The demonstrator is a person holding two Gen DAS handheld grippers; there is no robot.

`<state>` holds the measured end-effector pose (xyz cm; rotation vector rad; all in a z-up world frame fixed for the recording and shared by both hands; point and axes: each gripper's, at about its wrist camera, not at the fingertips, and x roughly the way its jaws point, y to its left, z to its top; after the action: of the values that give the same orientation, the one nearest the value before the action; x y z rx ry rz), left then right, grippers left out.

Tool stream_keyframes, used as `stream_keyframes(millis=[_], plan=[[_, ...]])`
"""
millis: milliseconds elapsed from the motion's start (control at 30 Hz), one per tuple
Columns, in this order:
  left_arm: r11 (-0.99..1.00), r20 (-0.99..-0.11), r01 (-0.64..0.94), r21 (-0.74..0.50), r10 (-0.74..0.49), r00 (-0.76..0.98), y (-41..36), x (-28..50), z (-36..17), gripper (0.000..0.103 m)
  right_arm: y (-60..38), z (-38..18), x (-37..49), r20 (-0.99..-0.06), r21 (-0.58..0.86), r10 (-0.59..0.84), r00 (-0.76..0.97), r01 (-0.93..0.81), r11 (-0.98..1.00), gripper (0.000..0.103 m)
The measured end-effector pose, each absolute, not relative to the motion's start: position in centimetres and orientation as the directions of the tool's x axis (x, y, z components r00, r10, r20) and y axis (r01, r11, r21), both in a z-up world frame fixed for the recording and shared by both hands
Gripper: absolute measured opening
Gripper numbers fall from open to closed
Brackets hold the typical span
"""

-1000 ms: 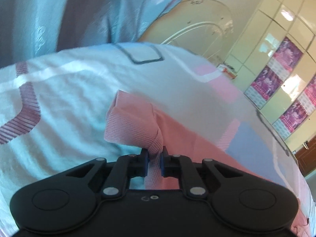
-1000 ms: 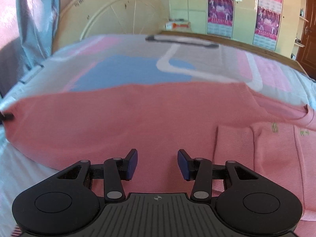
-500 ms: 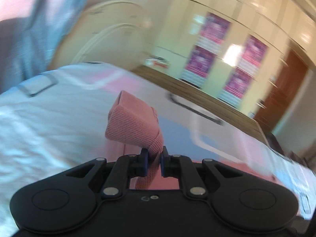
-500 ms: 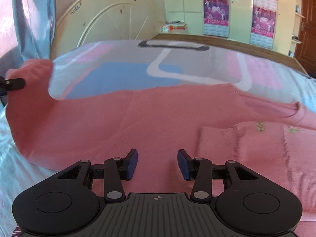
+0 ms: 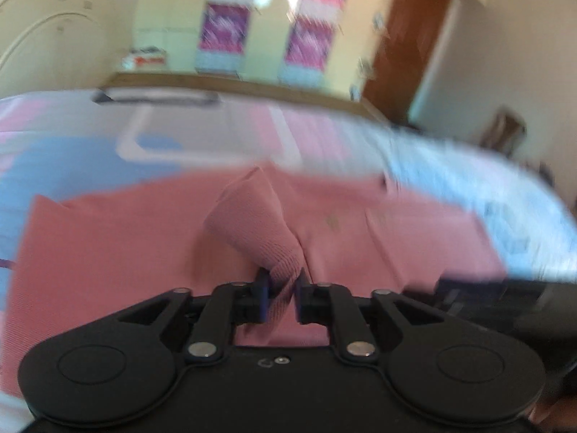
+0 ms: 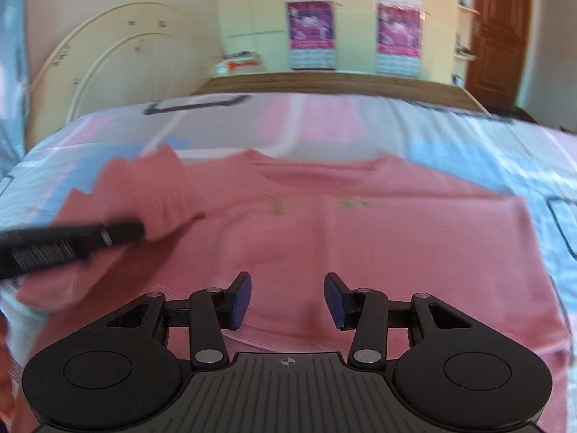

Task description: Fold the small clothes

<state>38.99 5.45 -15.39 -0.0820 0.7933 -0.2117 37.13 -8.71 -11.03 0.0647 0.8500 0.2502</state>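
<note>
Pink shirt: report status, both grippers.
Left gripper shut on sleeve, lifted. Right gripper open above pink shirt. Nothing blocking.

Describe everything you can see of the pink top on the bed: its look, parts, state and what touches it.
The pink top is a fine-ribbed knit with a round neckline and small pale marks on the chest. It lies flat, chest up, on the patterned bedsheet. One sleeve is lifted and bunched, pinched in the shut jaws of the left gripper over the body. The right gripper hovers open above the hem, apparently not touching.
</note>
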Motion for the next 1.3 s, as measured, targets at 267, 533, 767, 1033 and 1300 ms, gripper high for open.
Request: stream_keyframes(millis=[267, 533, 767, 1033, 1300], plan=[[0.978, -0.67, 0.201, -0.055, -0.185, 0.719, 3.2, 35.9, -14.7, 0.088, -13.1, -11.0, 36.1, -0.731, 0.224, 0.258, 0.631, -0.134, 0.965, 0.061], [0.998, -0.692, -0.053, -0.025, 0.021, 0.722, 10.5, 35.5, -14.4, 0.086, -9.8, -11.8, 37.6, -0.737, 0.334, 0.398, 0.547, -0.217, 0.917, 0.062], [0.969, -0.715, -0.248, -0.007, 0.169, 0.679, 17.3, 34.5, -15.1, 0.085, -6.1, -13.3, 39.3, -0.746, 0.378, 0.454, 0.488, -0.25, 0.891, 0.018], [0.955, -0.702, -0.295, -0.042, 0.182, 0.688, 18.9, 34.2, -14.7, 0.088, -5.5, -9.8, 38.4, -0.681, 0.277, 0.42, 0.6, -0.32, 0.906, 0.003], [0.963, -0.703, -0.258, -0.084, 0.126, 0.7, 17.1, 35.5, -15.1, 0.092, -11.8, -7.6, 37.3, -0.64, 0.053, 0.212, 0.739, -0.233, 0.971, 0.003]])
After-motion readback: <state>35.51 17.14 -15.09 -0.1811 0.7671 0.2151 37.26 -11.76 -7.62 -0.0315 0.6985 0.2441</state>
